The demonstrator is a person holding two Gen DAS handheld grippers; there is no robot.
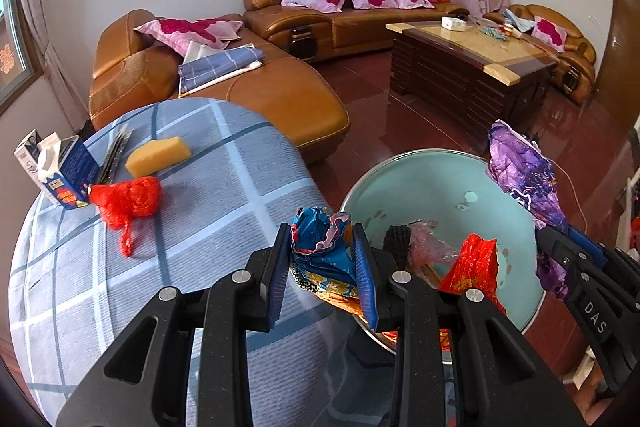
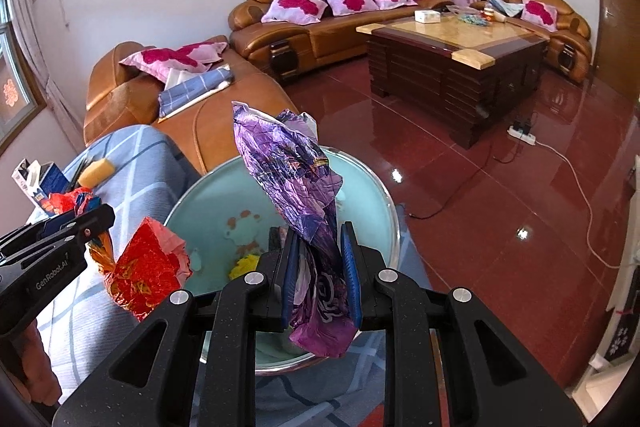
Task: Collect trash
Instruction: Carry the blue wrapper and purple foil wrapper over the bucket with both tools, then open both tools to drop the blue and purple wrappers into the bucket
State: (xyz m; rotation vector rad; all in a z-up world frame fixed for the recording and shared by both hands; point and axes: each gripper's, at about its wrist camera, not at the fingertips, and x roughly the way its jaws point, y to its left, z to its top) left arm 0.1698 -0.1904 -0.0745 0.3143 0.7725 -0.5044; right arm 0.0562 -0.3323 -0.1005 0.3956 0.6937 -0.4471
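Blue wrapper clamped between jaws, purple wrapper likewise

Both tongs are built alike: matte black, faintly speckled plastic linkages with triangular cut-outs, joined by round silver pivot pins. The left tongs carry ribbed blue pads on the inner faces of their fingers, and so do the right tongs. White lettering runs along the bodies: "GenRobot.AI" on the left one, "DAS" on the right.
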